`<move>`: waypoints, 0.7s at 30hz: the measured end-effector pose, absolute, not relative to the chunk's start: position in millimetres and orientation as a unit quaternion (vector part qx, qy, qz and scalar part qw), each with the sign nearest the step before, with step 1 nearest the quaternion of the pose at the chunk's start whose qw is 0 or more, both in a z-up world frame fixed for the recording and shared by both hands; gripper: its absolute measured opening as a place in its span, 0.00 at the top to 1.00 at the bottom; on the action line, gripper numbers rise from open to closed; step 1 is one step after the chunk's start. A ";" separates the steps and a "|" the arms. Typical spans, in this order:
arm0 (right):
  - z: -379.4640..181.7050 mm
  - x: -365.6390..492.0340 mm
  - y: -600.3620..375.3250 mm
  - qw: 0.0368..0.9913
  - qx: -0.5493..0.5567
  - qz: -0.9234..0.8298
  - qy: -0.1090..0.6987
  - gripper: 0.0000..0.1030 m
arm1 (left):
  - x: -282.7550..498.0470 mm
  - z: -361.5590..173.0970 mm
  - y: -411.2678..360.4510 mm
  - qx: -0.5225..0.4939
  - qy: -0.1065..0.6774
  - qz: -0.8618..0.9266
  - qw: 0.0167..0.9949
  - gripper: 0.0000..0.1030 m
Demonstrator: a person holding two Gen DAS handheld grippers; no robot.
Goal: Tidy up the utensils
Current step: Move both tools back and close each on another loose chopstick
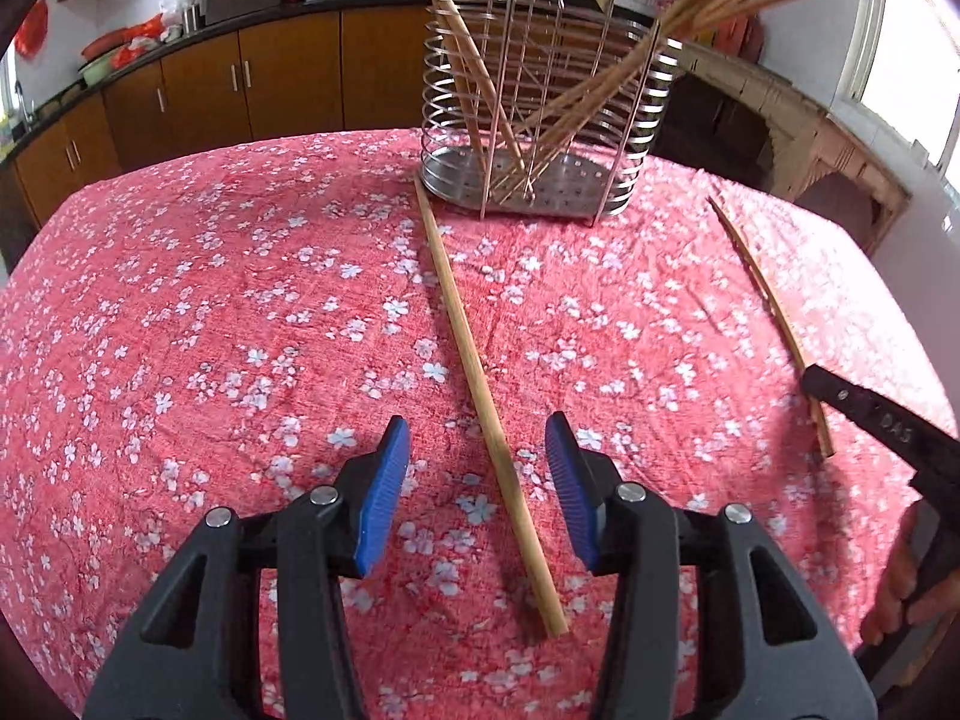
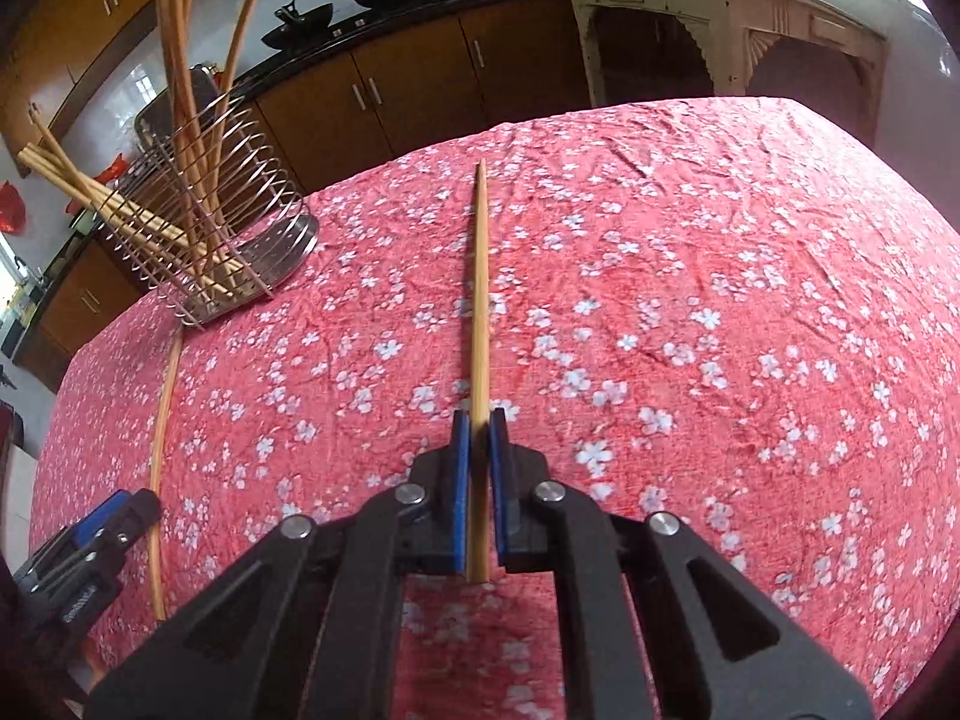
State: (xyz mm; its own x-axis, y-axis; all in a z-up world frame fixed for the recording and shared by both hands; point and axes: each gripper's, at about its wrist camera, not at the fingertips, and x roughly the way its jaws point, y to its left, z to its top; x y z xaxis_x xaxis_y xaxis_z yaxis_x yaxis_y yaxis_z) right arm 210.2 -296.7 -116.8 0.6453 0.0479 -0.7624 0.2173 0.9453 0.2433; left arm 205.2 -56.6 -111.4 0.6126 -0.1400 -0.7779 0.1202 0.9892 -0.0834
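Observation:
A wooden chopstick lies on the pink floral tablecloth, running from the wire utensil holder toward me. My left gripper is open and straddles its near part; the blue pads do not touch it. My right gripper is shut on a second chopstick, which points away low over the cloth. That chopstick and the right gripper's black finger also show at the right of the left wrist view. The holder has several chopsticks standing in it.
The tablecloth covers the whole table, whose far edge lies just behind the holder. Brown kitchen cabinets with a dark counter run behind. A pale wooden arch unit stands at the back right. A hand holds the right gripper.

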 end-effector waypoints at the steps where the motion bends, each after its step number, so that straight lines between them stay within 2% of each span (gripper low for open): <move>1: -118.2 211.6 -293.7 0.893 0.157 -0.045 0.418 0.92 | 205.8 -112.3 -58.1 -0.001 0.428 -0.061 0.902 0.74; 2: -118.6 212.3 -291.5 0.894 0.156 -0.038 0.419 0.92 | 207.6 -113.4 -58.6 0.004 0.426 -0.057 0.903 0.78; 4: -119.9 219.2 -283.1 0.895 0.151 -0.029 0.419 0.92 | 211.6 -114.1 -52.4 -0.003 0.426 -0.047 0.904 0.93; 14: -118.9 218.9 -262.2 0.900 0.110 0.006 0.422 0.92 | 237.6 -111.5 23.5 -0.049 0.433 0.000 0.900 0.93; 21: -120.8 221.1 -258.1 0.903 0.094 0.003 0.420 0.92 | 238.9 -113.8 21.4 -0.017 0.423 -0.013 0.906 0.90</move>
